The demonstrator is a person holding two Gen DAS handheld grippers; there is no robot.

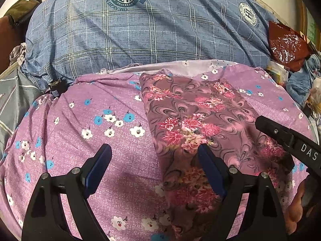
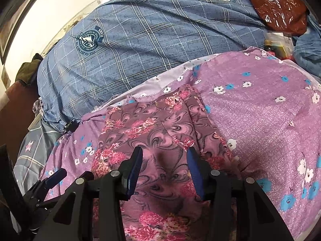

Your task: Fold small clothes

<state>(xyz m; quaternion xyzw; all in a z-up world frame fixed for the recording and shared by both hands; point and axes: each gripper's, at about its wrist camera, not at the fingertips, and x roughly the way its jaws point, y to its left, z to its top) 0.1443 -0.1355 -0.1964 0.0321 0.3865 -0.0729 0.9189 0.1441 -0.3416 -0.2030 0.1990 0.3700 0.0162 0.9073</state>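
A mauve garment (image 1: 200, 120) printed with pink flowers and grey swirls lies flat on a purple sheet (image 1: 100, 104) dotted with white and blue blossoms. My left gripper (image 1: 153, 148) stands wide open over the garment's left edge. Its right pad is above the garment, its left pad above the bare sheet, and nothing sits between them. One finger (image 1: 280, 136) of the right gripper reaches in from the right. In the right wrist view the garment (image 2: 152, 124) fills the middle. My right gripper (image 2: 164, 150) hovers over it, jaws half apart, holding nothing. One left-gripper finger (image 2: 57, 175) shows at lower left.
A bulky blue plaid quilt (image 1: 140, 30) with round emblems lies behind the sheet. A red plastic bag (image 1: 286, 44) and denim clothes (image 1: 301, 80) are piled at the right. Grey striped bedding (image 1: 14, 100) and olive cloth (image 1: 24, 6) lie left. A person's hand (image 1: 297, 210) shows at lower right.
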